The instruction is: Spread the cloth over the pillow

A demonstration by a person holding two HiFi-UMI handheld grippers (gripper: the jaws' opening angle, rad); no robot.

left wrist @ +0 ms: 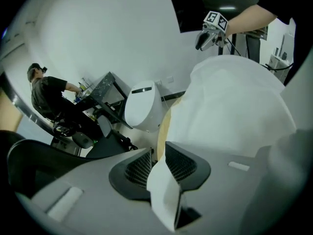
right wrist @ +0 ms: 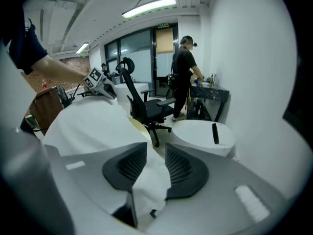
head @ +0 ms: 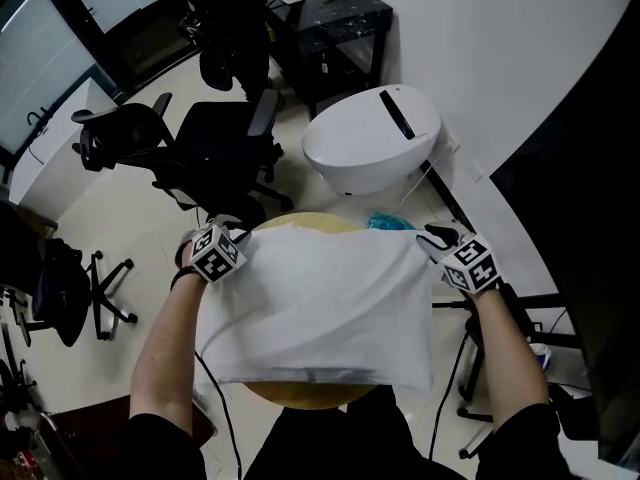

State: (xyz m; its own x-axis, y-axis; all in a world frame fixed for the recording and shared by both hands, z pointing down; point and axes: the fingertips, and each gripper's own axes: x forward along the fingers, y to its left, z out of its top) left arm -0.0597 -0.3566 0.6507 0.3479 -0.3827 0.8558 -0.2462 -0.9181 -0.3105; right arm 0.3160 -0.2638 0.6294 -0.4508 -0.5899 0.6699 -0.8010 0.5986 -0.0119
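A white cloth (head: 320,308) lies spread over the pillow on a round wooden table (head: 300,398); the pillow shows only as a bulge under it. My left gripper (head: 232,232) is at the cloth's far left corner. In the left gripper view its jaws (left wrist: 157,156) stand a little apart, with a folded cloth corner (left wrist: 164,195) loose between them. At the far right corner my right gripper (head: 436,238) has its jaws (right wrist: 155,156) wider apart, and cloth (right wrist: 146,185) sags in the gap without being pinched.
A white oval pod (head: 370,138) stands just beyond the table. Black office chairs (head: 220,138) are at the back left, a black desk (head: 335,18) further back. Something blue (head: 390,222) peeks out at the cloth's far edge. A person (right wrist: 183,67) stands at the desk.
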